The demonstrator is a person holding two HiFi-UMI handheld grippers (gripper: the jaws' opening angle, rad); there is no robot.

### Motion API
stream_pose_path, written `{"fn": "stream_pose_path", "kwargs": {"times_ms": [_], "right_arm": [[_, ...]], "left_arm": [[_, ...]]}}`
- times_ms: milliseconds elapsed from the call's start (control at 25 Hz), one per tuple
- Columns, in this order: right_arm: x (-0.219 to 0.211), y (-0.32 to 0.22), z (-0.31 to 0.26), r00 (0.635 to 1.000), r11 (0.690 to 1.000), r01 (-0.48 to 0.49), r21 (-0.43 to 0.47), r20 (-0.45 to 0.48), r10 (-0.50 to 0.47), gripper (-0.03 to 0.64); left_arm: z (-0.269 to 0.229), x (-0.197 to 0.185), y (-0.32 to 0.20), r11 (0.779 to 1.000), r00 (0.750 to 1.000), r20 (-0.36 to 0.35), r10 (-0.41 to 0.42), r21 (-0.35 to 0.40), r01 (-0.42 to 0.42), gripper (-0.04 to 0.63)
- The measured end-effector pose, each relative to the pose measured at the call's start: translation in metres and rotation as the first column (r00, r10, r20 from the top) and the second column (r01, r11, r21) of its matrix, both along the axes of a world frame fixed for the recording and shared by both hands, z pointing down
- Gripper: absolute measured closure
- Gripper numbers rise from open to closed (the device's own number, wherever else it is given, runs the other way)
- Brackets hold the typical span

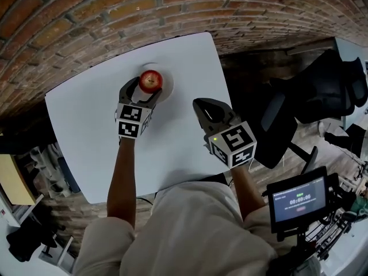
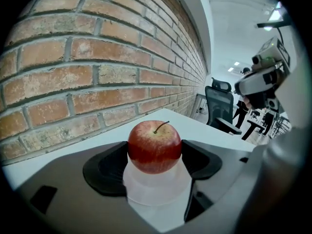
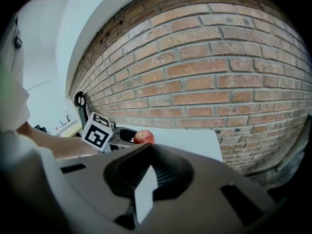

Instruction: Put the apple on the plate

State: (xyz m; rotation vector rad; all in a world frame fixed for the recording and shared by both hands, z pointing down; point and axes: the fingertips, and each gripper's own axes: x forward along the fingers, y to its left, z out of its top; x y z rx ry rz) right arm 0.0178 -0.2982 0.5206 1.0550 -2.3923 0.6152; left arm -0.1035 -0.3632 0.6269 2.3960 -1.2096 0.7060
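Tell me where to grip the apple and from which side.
Grip the apple across its widest middle band, one jaw on each flank, coming in level from the person's side, as the left gripper has it. It is upright, stem up, over the plate, so the round flanks are free while the underside is blocked.

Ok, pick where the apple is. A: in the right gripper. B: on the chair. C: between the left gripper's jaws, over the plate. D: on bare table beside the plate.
C: the left gripper view shows the apple between the jaws of the left gripper, with the plate just under it.
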Motion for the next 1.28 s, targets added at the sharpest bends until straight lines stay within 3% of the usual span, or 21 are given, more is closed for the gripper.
{"fn": "stream_pose_path", "kwargs": {"times_ms": [560, 800, 1280], "right_arm": [[-0.005, 0.005, 0.015, 1.000, 0.999, 0.023, -0.038, -0.014, -0.024, 0.614], [-0.004, 0.013, 0.015, 1.000, 0.999, 0.024, -0.039, -0.019, -0.025, 0.614], [-0.005, 0.011, 0.016, 0.999, 0.999, 0.030, -0.040, -0.022, -0.030, 0.615]], "left_arm": [[0.014, -0.004, -0.004, 1.000, 1.000, 0.022, -0.012, 0.009, 0.012, 0.242], [0.010, -0.005, 0.000, 0.999, 0.999, -0.016, -0.028, 0.041, 0.028, 0.242], [0.018, -0.004, -0.001, 0.999, 0.999, -0.023, -0.035, 0.013, 0.035, 0.241]]}}
